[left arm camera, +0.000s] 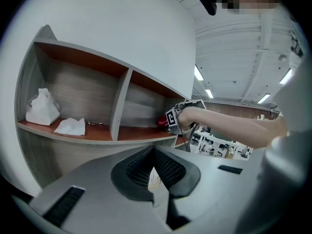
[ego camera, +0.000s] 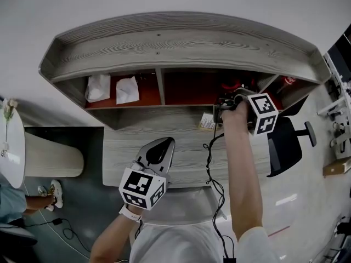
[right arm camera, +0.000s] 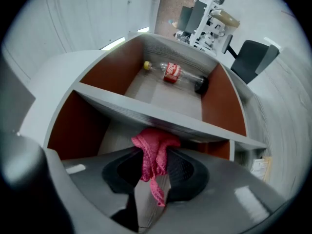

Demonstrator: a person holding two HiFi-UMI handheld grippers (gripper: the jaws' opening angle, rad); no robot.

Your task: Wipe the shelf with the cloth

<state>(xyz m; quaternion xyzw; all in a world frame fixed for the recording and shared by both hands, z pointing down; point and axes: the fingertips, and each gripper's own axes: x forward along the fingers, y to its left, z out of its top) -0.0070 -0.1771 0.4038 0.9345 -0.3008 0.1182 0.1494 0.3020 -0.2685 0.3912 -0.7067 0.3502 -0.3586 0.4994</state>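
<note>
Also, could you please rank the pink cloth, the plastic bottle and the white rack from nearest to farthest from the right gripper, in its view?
1. pink cloth, pinched in its jaws.
2. plastic bottle, lying in the shelf compartment ahead.
3. white rack, across the room, upper right.

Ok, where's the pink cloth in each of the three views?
Head view: pink cloth upper right of centre, inside the shelf, just beyond the right gripper.
Left gripper view: small red patch at centre, left of that gripper.
Right gripper view: lower centre, pinched between the jaws.
Shared landmark: the shelf's red-brown lining.
</note>
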